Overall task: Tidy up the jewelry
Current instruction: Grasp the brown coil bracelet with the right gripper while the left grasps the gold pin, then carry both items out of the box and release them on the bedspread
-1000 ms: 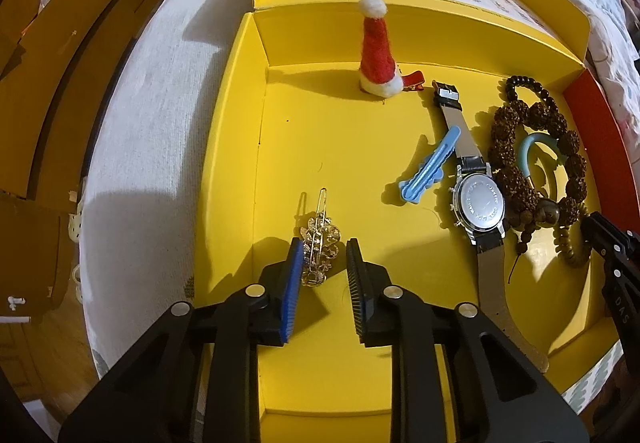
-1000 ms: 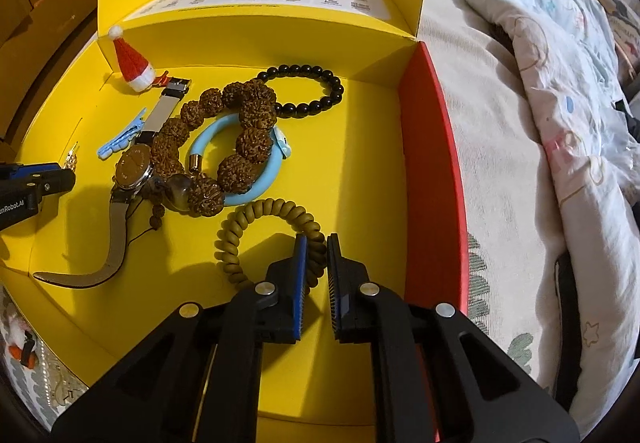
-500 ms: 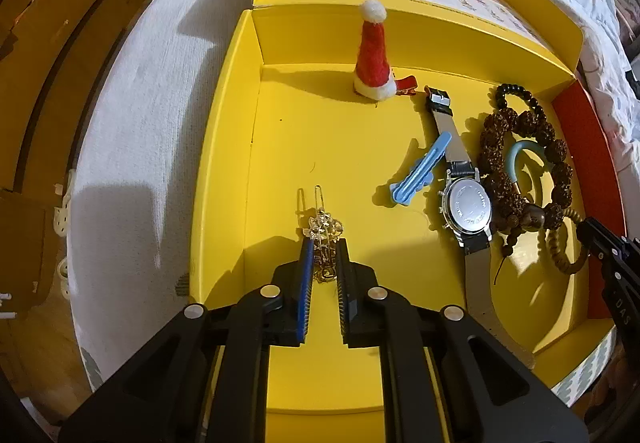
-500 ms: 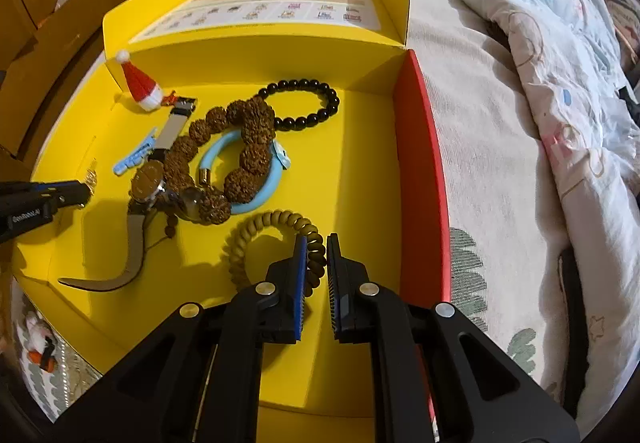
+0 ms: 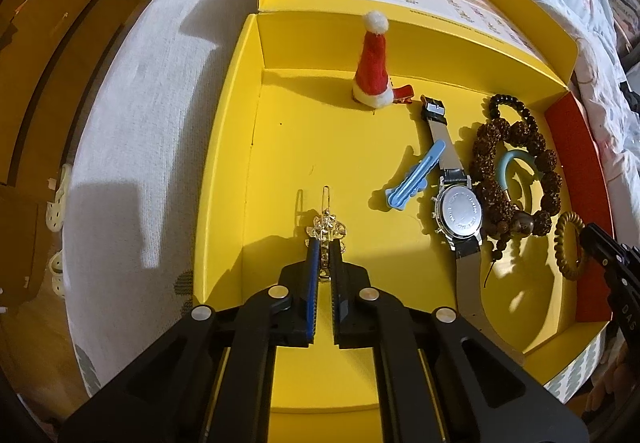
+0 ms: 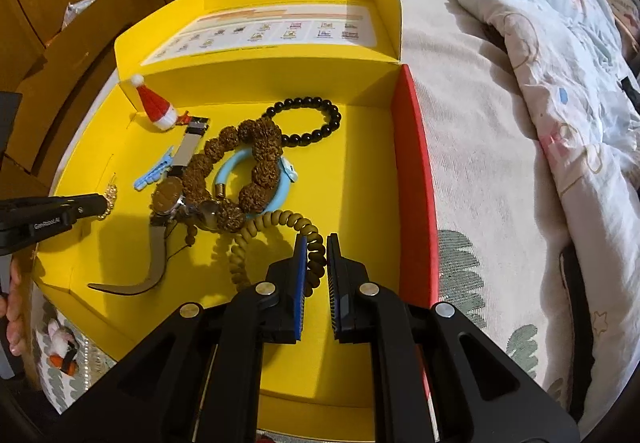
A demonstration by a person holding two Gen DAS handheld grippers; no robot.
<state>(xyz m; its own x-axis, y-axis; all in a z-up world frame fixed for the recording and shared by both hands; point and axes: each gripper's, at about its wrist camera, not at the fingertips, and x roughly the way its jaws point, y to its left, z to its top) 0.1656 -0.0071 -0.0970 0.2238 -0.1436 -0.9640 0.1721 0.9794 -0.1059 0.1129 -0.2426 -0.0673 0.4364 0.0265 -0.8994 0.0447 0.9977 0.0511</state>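
Inside the yellow box (image 5: pixel 224 179) on the bed, our left gripper (image 5: pixel 325 249) has just clenched its fingers on the crystal hair clip (image 5: pixel 326 229), while our right gripper (image 6: pixel 316 249) grips the coiled hair tie (image 6: pixel 280 221).

Jewelry in the open yellow box (image 5: pixel 224 171)

A gold crystal hair clip (image 5: pixel 326 229) sits near the box's left wall, pinched in black jaws. At the back wall stands a Santa-hat clip (image 5: pixel 373 71). A blue hair clip (image 5: pixel 414 179) lies beside a face-down wristwatch (image 5: pixel 456 209). Toward the red right wall, brown rudraksha beads (image 6: pixel 256 159) overlap a light-blue bangle (image 6: pixel 276 195) and a black bead bracelet (image 6: pixel 316 119). An olive coil hair tie (image 6: pixel 276 231) is clamped at the front.
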